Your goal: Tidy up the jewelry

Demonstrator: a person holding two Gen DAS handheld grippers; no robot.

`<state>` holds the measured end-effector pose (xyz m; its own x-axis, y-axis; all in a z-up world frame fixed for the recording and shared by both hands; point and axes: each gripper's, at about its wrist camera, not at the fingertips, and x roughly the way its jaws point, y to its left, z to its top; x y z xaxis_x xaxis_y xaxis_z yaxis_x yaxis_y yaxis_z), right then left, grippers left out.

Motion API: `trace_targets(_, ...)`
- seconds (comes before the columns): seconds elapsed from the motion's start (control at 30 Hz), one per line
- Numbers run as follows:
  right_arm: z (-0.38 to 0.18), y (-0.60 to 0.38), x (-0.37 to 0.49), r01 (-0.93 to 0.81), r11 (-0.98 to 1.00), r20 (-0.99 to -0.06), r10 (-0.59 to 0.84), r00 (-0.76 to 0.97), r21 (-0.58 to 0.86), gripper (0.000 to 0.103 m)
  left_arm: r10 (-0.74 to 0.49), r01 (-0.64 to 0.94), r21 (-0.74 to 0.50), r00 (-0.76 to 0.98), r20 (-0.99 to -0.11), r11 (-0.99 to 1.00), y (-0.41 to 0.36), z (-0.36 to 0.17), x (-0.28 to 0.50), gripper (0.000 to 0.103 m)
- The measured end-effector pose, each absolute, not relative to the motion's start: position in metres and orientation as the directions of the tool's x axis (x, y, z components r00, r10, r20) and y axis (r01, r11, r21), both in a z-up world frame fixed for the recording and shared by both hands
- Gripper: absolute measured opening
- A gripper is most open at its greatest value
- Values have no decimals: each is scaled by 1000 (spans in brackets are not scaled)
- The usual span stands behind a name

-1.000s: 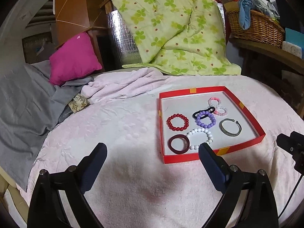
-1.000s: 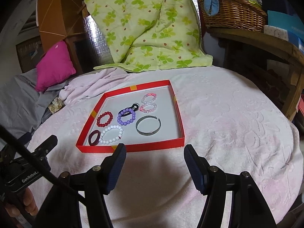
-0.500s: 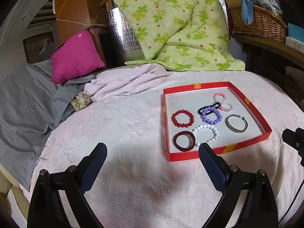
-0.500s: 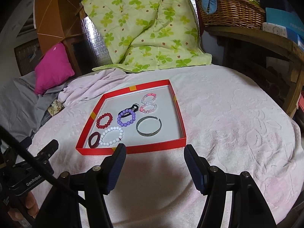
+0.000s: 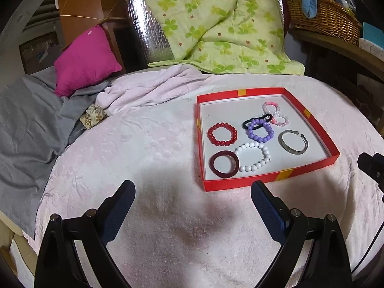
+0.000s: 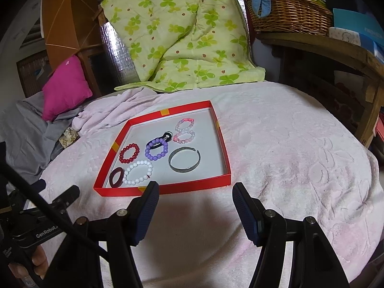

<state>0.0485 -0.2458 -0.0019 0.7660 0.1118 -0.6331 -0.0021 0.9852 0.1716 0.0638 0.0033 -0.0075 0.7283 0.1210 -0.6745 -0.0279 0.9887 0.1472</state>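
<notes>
A shallow red tray (image 5: 271, 177) (image 6: 192, 186) lies on the pink blanket. In it are several bracelets: red beads (image 5: 222, 135), purple beads (image 5: 261, 132) over a black hair tie (image 5: 249, 122), white beads (image 5: 252, 157), a dark red bangle (image 5: 224, 165), a silver cuff (image 5: 293, 141) and pink bead loops (image 5: 276, 114). My left gripper (image 5: 192, 195) is open and empty, short of the tray's near left corner. My right gripper (image 6: 195, 192) is open and empty, just before the tray's near wall.
A green clover quilt (image 5: 216, 24) leans at the back. A magenta pillow (image 5: 86, 60) and grey cloth (image 5: 26, 124) lie at the left. A wicker basket (image 6: 290, 14) sits on a wooden shelf at the right. The blanket (image 6: 288, 156) spreads right of the tray.
Both grippers have drawn back and risen slightly, so the tray sits a little farther off in each view. Both stay open; the jewelry has not moved.
</notes>
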Motion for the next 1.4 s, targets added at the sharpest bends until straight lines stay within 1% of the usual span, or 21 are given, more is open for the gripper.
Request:
trace_targets(0.47, -3, -247, 45, 2, 985, -636, 111, 764, 174, 67, 105, -10, 141, 721, -685, 990, -1, -7, 67, 97)
trace_targets(0.87, -5, -236, 47, 3, 985, -636, 107, 764, 170, 67, 108, -42, 113, 724, -682, 993, 13, -2, 66, 97)
trace_targets(1.4, -6, -228, 46, -1, 988, -633, 99, 768, 153, 67, 118, -59, 109, 728, -676, 992, 23, 0, 65, 97)
